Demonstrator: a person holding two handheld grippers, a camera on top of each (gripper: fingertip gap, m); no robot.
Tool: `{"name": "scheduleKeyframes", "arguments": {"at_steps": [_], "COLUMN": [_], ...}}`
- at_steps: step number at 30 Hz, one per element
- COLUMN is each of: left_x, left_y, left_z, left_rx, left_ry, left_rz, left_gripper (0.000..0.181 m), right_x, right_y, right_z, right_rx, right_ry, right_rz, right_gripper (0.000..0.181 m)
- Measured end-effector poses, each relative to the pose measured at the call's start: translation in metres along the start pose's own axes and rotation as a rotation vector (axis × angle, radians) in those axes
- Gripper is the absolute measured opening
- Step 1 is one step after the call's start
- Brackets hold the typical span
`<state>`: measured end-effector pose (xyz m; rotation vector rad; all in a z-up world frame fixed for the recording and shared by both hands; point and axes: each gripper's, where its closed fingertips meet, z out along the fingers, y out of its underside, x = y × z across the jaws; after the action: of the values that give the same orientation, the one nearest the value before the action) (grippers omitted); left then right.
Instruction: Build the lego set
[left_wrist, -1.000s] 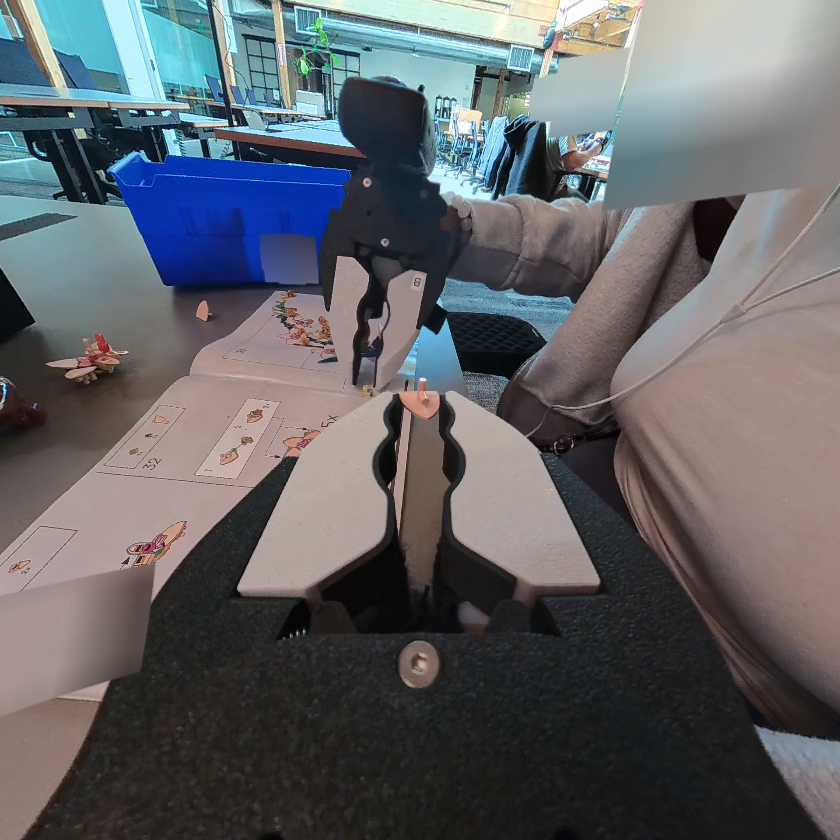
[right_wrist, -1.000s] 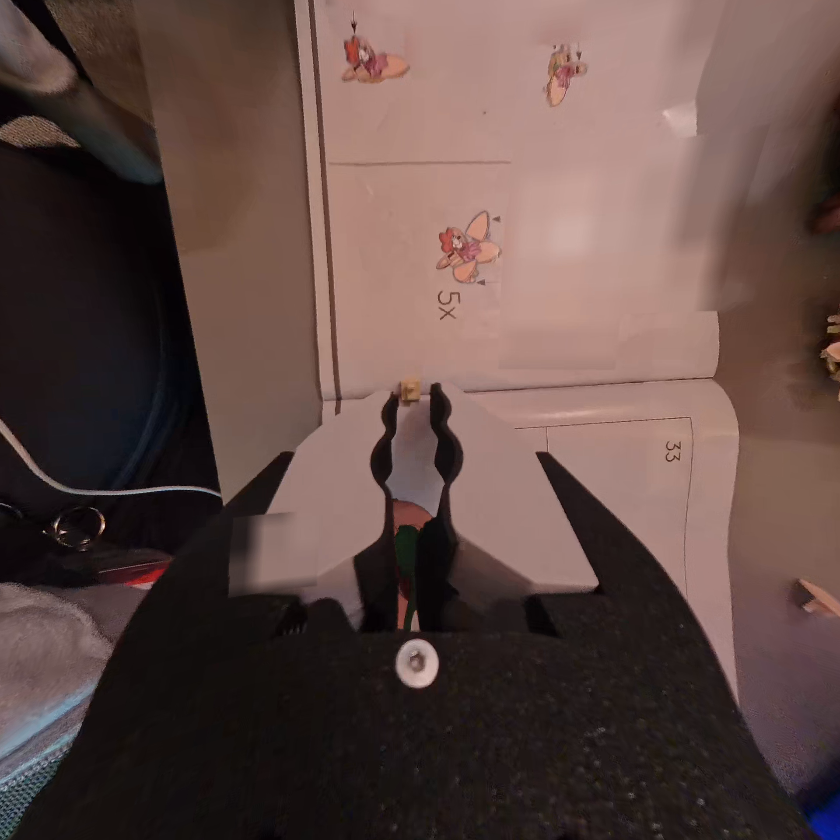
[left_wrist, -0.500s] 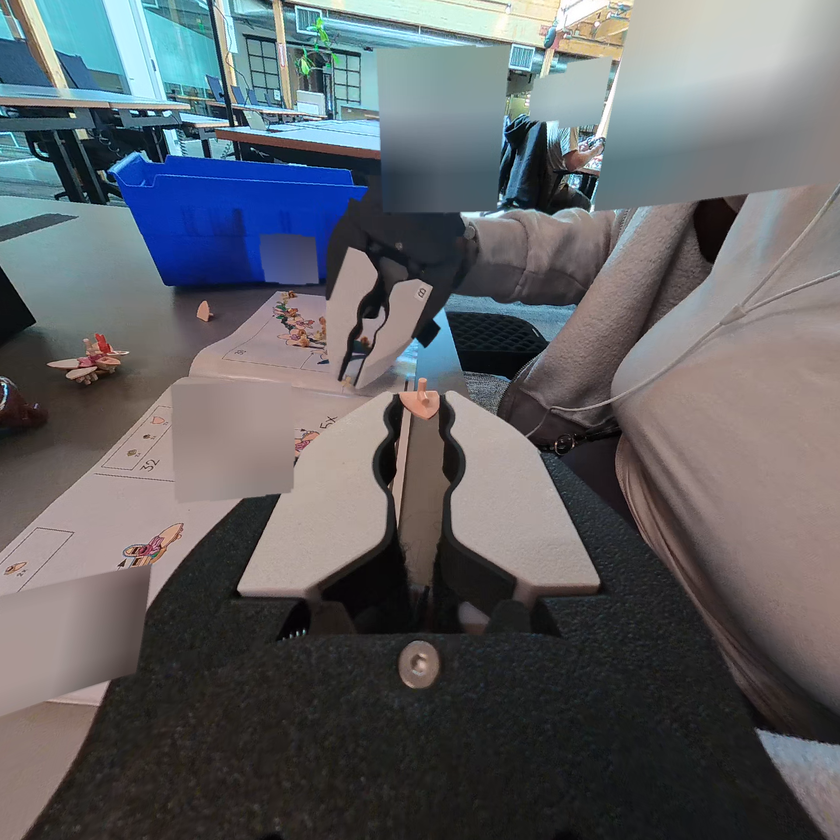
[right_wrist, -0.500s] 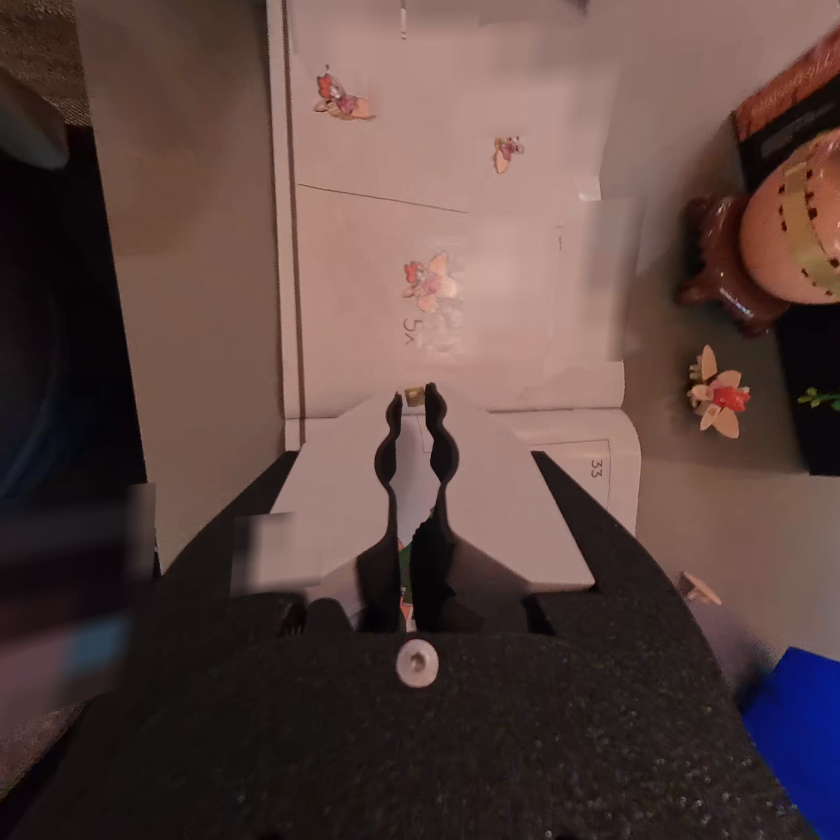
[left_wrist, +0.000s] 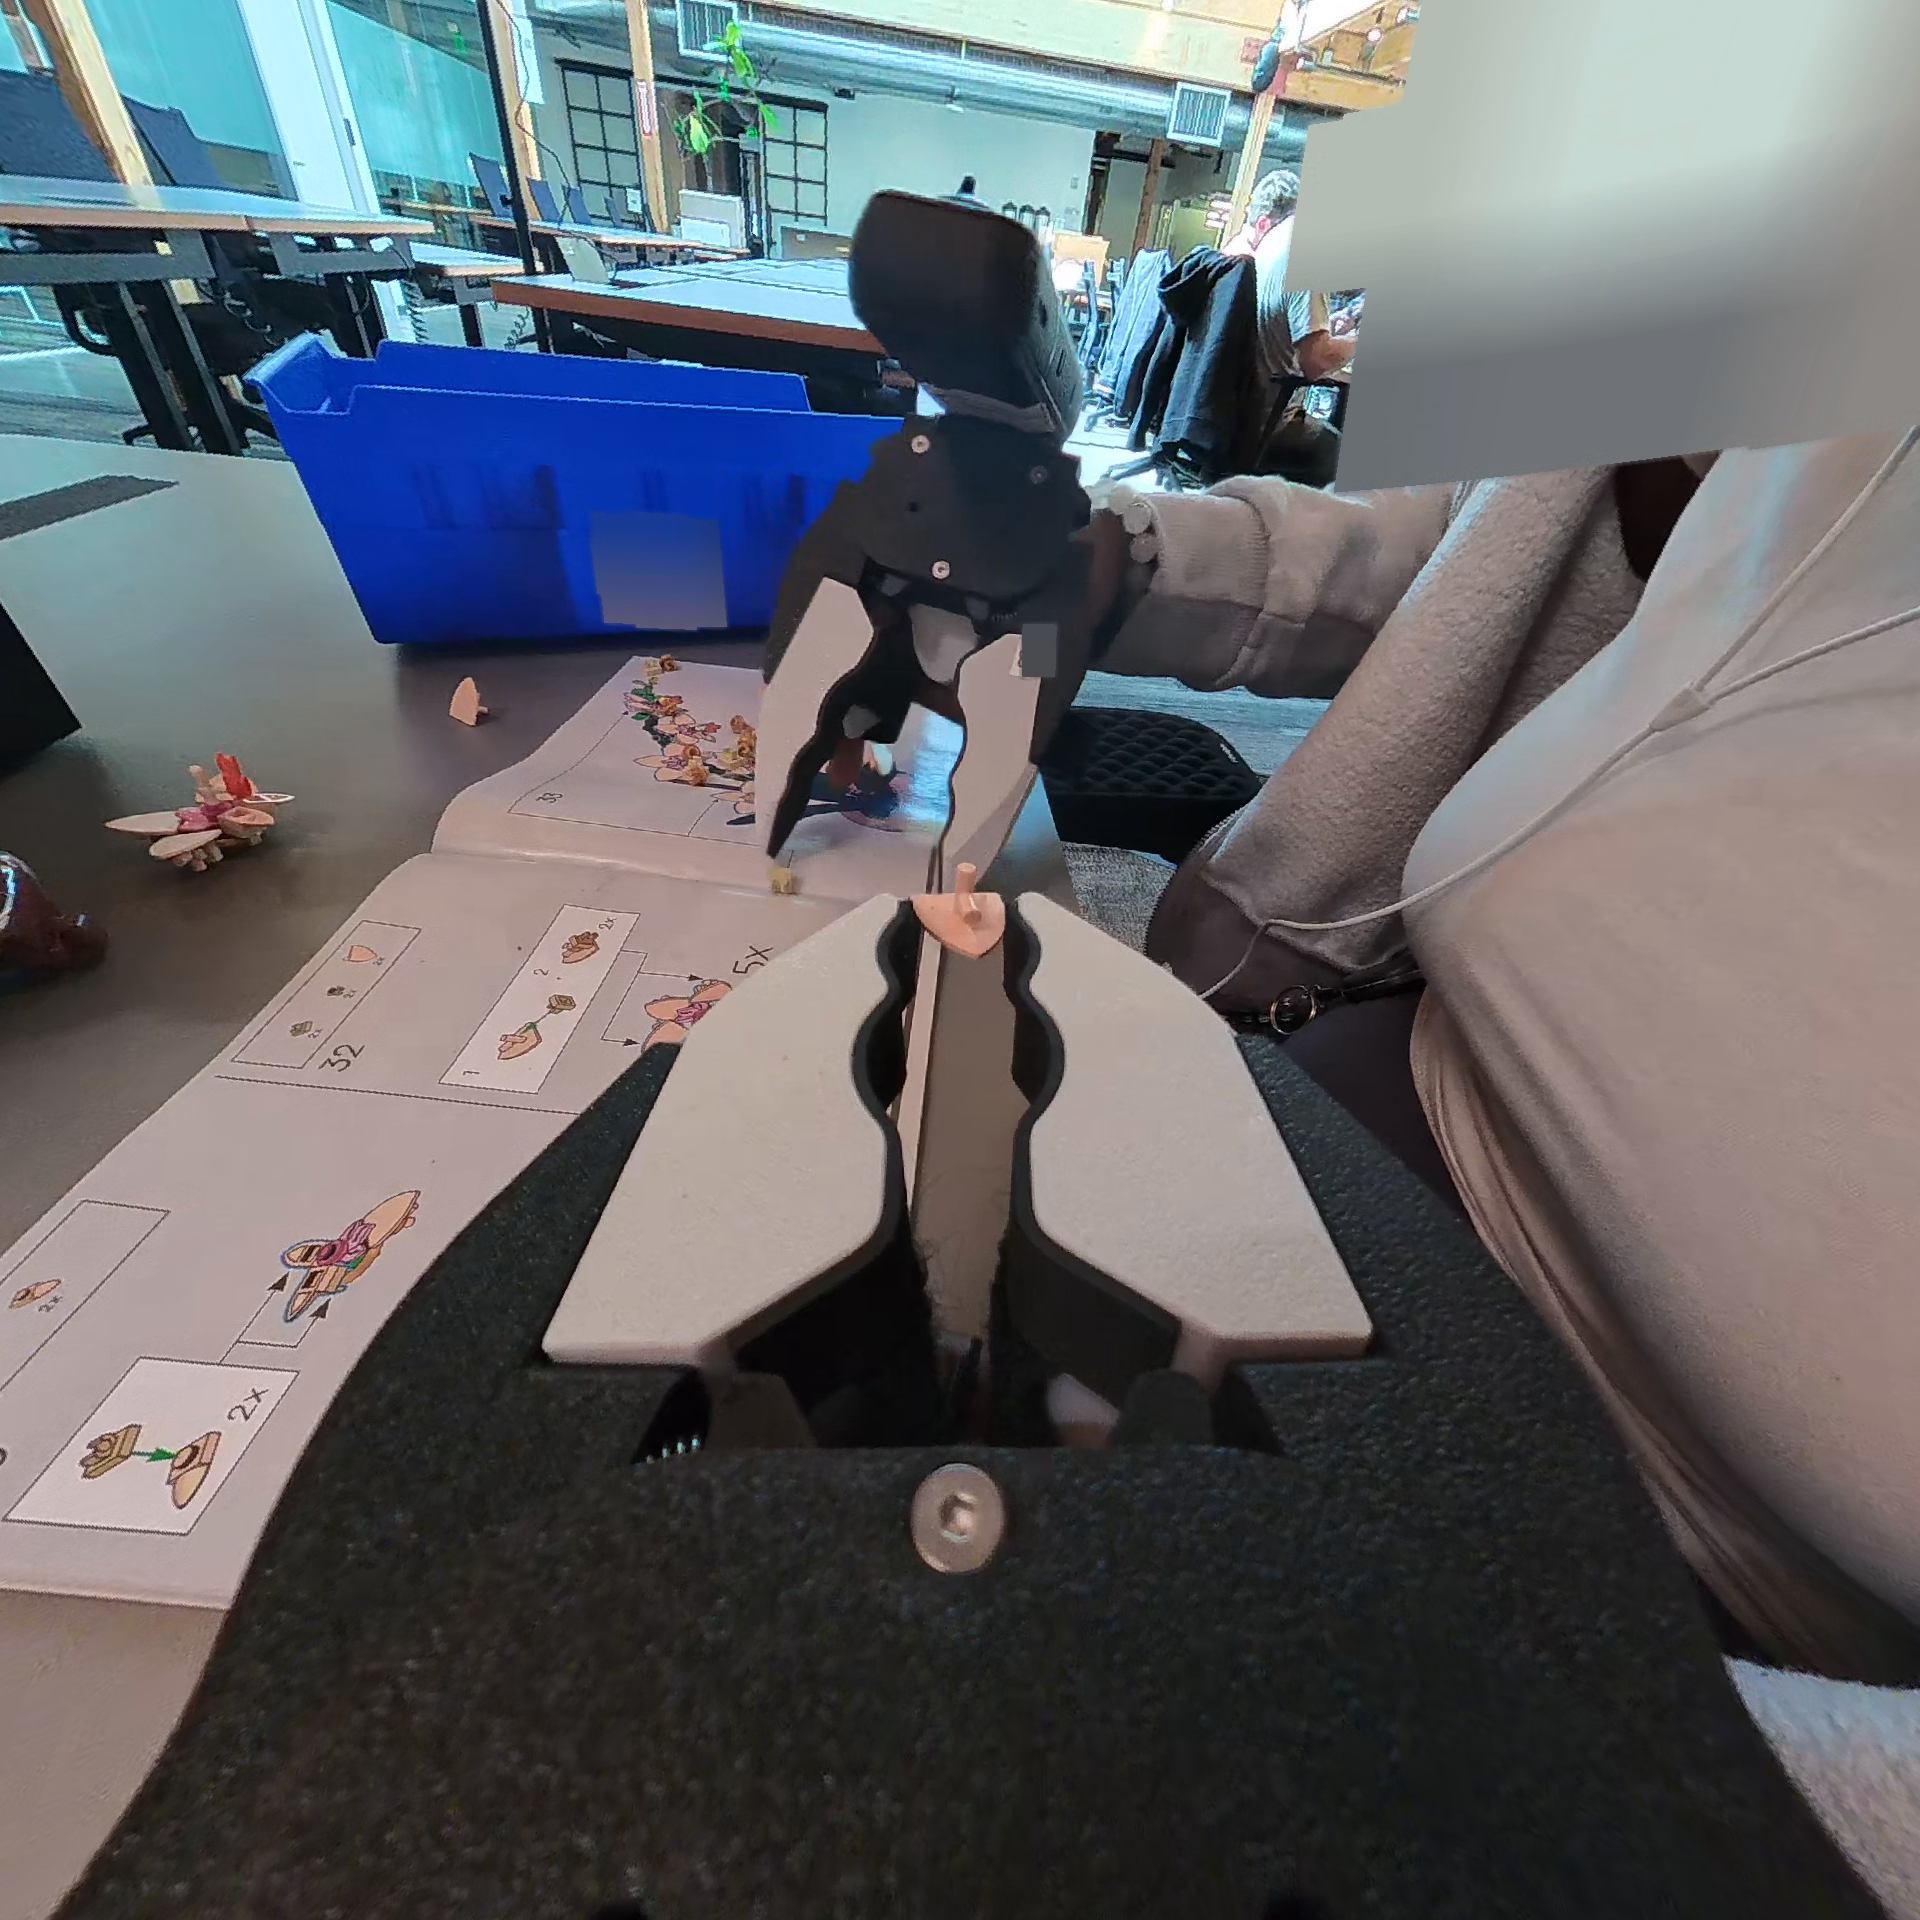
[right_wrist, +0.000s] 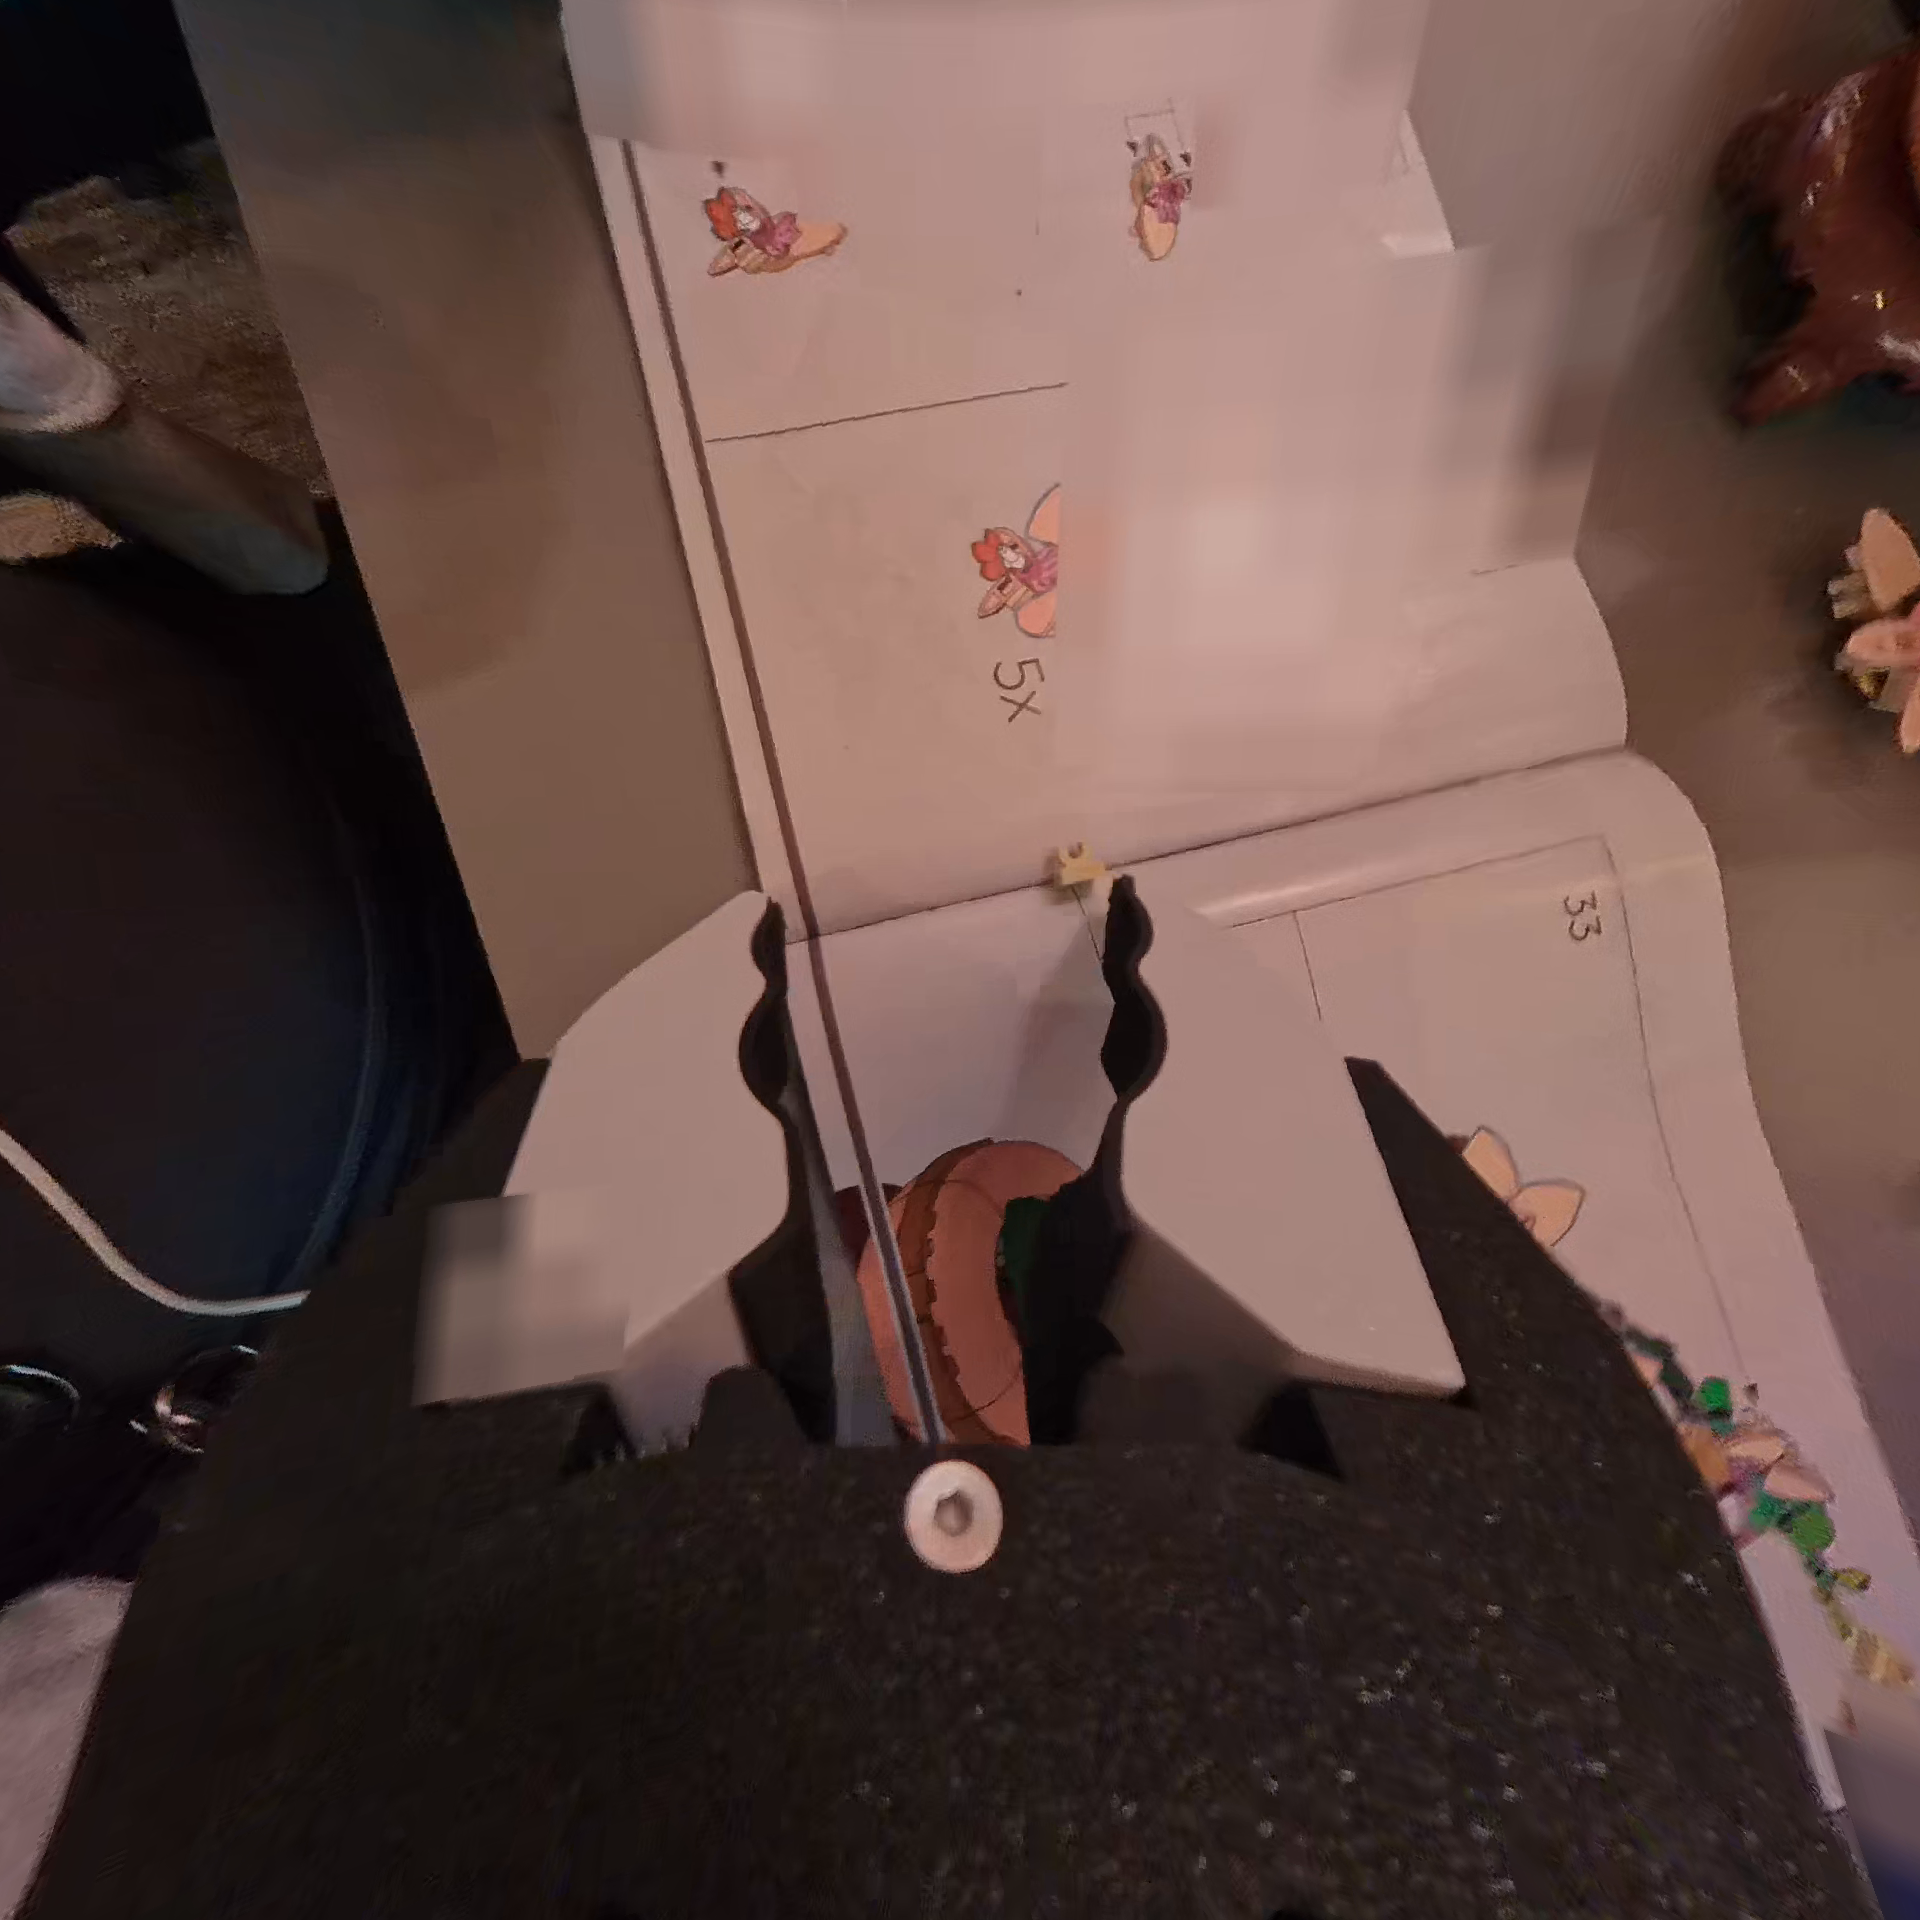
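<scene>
Grey tabletop (left_wrist: 177, 644) stretches under me, in an open office with desks behind and a blue bin (left_wrist: 540, 499) at the far edge. An instruction booklet (left_wrist: 343, 1122) lies open flat on it.

My left gripper (left_wrist: 958, 920) is pressed together on a pale pink petal piece (left_wrist: 961, 923), pinched right at the fingertips with its little peg pointing up. My right gripper (right_wrist: 940, 904) is spread wide, tips down over the booklet's fold and holding nothing. A tiny tan lego piece (right_wrist: 1077, 867) sits in that fold, just at the tip of my right-hand finger (right_wrist: 1127, 935), outside the gap and not between the jaws; whether the tip touches it I cannot tell.

I judge the step in hand to be picking that tan piece up again so it can go onto the petal's peg. To do it well I should shift the right gripper so the piece sits centred between the tips, come down low, close slowly so it does not skid along the crease, and keep the left gripper steady with the peg upright.

One finished flower (left_wrist: 203, 821) and a loose petal (left_wrist: 468, 701) lie on the table to the left, well apart from both grippers
</scene>
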<state>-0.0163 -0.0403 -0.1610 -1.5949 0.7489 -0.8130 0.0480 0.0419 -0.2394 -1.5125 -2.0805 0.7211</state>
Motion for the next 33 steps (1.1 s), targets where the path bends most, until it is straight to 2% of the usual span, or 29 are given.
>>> {"name": "scheduleKeyframes", "arguments": {"at_steps": [2,4,5,8,11,15,18,23,33], "left_x": [0.0,0.0,0.0,0.0,0.0,0.0,0.0,-0.001,-0.001], "left_y": [0.0,0.0,0.0,0.0,0.0,0.001,0.001,0.0,-0.001], "left_z": [0.0,0.0,0.0,0.0,0.0,0.001,0.001,0.0,-0.001], "left_rx": [-0.002,-0.001,0.0,0.0,-0.002,-0.008,-0.01,0.004,0.009], "left_ry": [-0.001,-0.001,-0.001,0.0,-0.001,-0.006,-0.005,0.003,0.005], "left_rz": [0.0,0.0,0.0,0.001,0.007,0.012,0.006,-0.01,-0.013], "left_gripper": [0.015,0.015,0.015,0.015,0.015,0.015,0.015,0.015,0.015], "right_x": [0.0,-0.009,-0.012,-0.002,0.015,0.024,0.025,0.026,0.023], "right_y": [0.002,-0.004,-0.007,-0.011,-0.003,-0.001,-0.004,-0.002,-0.001], "right_z": [-0.001,-0.002,-0.004,-0.012,-0.014,-0.008,-0.003,0.004,0.008], "right_rx": [-0.014,0.009,0.028,0.081,0.059,0.066,0.081,0.091,0.094], "right_ry": [0.007,-0.051,-0.063,0.014,0.05,-0.047,-0.102,-0.164,-0.182], "right_rz": [0.139,0.234,0.243,0.144,0.017,-0.107,-0.176,-0.159,-0.157], "right_gripper": [0.063,0.075,0.067,0.034,0.035,0.02,0.016,0.017,0.011]}}
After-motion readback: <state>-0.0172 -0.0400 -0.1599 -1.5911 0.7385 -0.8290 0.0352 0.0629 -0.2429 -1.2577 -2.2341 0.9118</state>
